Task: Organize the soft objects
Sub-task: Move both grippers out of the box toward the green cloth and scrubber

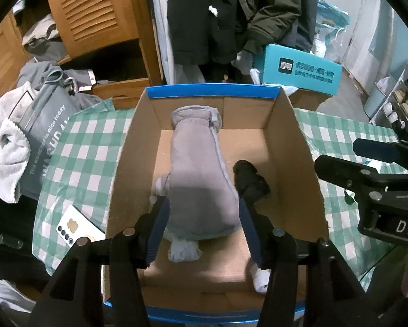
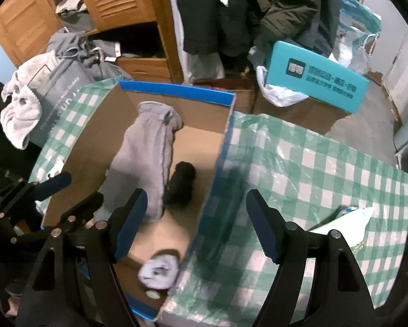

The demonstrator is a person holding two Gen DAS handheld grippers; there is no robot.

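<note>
left gripper (image 1: 202, 227) straddling the grey plush (image 1: 198, 169), not clamping | right gripper (image 2: 195, 224) gaping empty | you are risking snagging the box wall (image 2: 217, 169)

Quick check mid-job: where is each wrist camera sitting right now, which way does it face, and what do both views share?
Left wrist: above the cardboard box, looking down into it; left gripper straddles the grey garment, right gripper at the right edge.
Right wrist: over the box's right wall, open right gripper astride it above the checked cloth.
Shared: box, garment, black roll, teal box.
</note>
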